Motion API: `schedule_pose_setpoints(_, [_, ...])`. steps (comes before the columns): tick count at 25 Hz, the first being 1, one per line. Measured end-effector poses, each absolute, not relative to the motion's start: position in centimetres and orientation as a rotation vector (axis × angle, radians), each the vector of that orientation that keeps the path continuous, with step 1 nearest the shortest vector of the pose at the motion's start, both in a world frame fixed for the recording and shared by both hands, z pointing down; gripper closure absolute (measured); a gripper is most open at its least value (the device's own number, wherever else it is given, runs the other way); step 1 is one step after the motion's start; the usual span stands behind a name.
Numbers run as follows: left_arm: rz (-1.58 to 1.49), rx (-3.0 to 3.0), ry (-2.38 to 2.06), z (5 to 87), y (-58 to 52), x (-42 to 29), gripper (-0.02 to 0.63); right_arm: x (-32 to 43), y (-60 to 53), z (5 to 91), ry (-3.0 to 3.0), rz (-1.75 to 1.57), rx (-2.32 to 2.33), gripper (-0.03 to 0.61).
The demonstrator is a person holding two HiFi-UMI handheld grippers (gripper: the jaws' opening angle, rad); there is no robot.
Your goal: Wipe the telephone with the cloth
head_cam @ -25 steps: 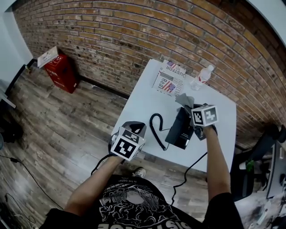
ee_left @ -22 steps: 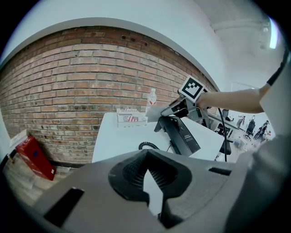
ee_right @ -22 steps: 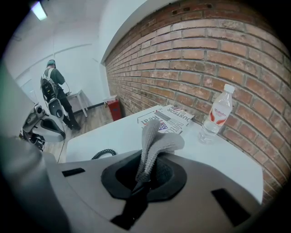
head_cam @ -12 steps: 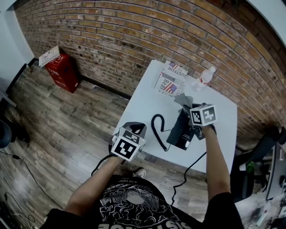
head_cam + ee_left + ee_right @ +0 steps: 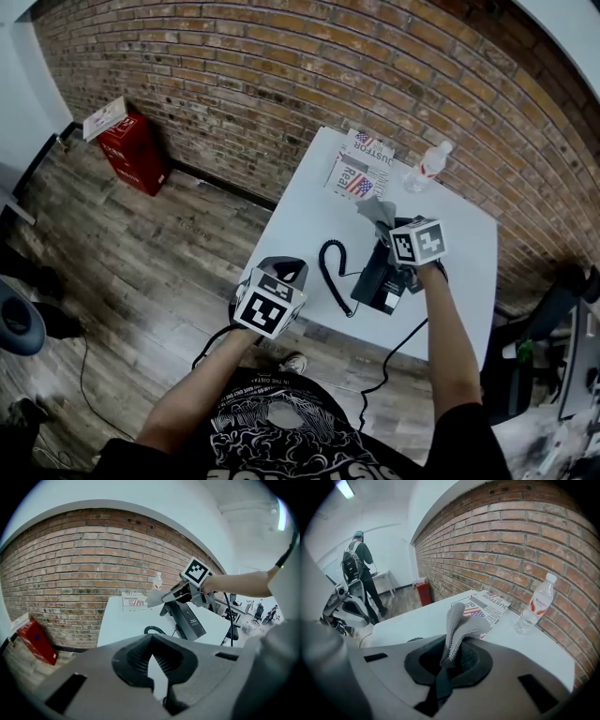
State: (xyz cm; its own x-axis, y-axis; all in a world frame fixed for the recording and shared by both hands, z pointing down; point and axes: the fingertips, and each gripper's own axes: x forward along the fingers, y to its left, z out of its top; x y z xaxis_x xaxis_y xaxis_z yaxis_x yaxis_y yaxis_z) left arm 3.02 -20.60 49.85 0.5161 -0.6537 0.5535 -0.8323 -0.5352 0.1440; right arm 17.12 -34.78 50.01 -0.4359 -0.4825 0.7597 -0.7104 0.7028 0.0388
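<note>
A black desk telephone (image 5: pixel 377 277) stands on the white table (image 5: pixel 298 217), its coiled cord (image 5: pixel 329 267) to the left. My right gripper (image 5: pixel 387 225) hovers over the phone's far end, shut on a grey knitted cloth (image 5: pixel 374 210) that sticks out ahead of the jaws. In the right gripper view the cloth (image 5: pixel 457 630) rises folded from the right gripper (image 5: pixel 449 662). The left gripper view shows the phone (image 5: pixel 188 620), the cloth (image 5: pixel 154 597) and the right gripper (image 5: pixel 180 592) above it. My left gripper (image 5: pixel 283 270) hangs off the table's near-left edge; its (image 5: pixel 153 654) jaw tips meet, holding nothing.
A folded newspaper (image 5: pixel 360 166) and a water bottle (image 5: pixel 425 166) lie at the table's far side by the brick wall. A red box (image 5: pixel 133 150) sits on the wooden floor at left. The phone's cable (image 5: pixel 397 354) hangs off the near edge. A person (image 5: pixel 360 569) stands far off.
My right gripper and the cloth have shifted slightly left over the phone's far end. The left gripper has barely moved.
</note>
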Motion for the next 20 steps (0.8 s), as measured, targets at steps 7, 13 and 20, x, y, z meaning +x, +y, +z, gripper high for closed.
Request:
schedule_pose_setpoints(7, [0.616,2.370,-1.221,49.8,-20.1,3.1,0.607,16.2,-33.2,51.1,-2.110,0.358,0.875,0.566])
schedule_pose_setpoints(13, [0.618,2.377,-1.203,49.9,-19.7,3.2,0.607,16.1,-32.1,51.4,-2.106,0.359,0.890,0.567])
schedule_pose_setpoints(20, [0.616,2.405,-1.165,50.1,-19.5,3.2,0.607,16.1,-30.7,51.9,-2.101,0.372,0.914,0.566])
